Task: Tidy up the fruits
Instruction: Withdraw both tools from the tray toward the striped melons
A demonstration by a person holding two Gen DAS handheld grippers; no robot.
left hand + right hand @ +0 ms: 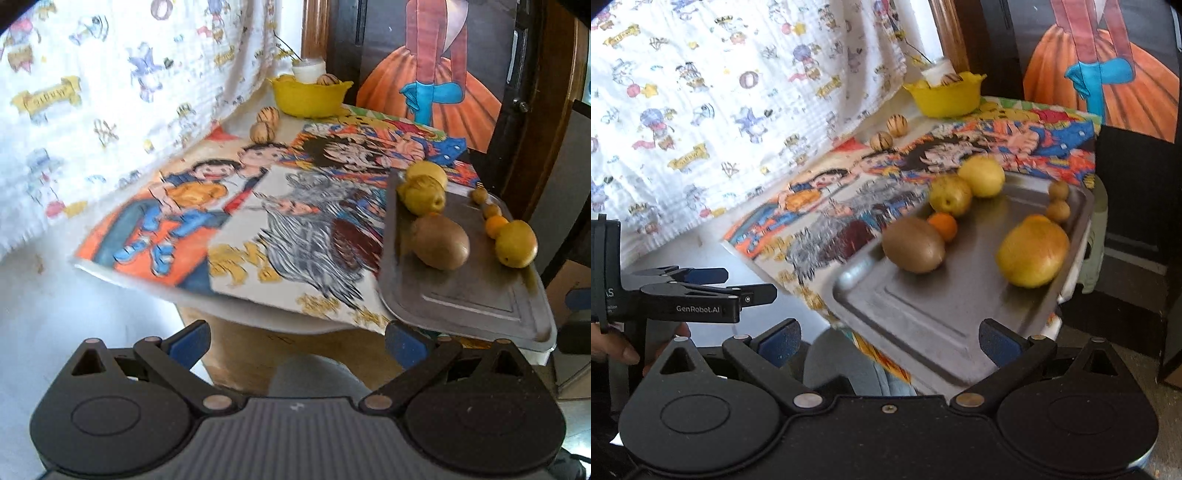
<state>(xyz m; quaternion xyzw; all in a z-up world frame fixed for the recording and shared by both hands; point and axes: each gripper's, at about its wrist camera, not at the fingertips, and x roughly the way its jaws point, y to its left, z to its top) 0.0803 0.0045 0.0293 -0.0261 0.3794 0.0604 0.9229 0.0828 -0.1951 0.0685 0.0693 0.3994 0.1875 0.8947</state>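
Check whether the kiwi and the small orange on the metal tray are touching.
Cannot tell. In the right wrist view the kiwi overlaps the small orange, hiding any gap; the left wrist view hides most of it.

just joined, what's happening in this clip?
A person holds a gripper in each hand in front of a small table covered in cartoon drawings. Both the left gripper and right gripper are open and empty, short of the metal tray. The tray carries a brown kiwi, yellow fruits, a small orange one and two small brown ones. A yellow bowl sits at the back with striped round fruits beside it. Nothing is grasped yet.
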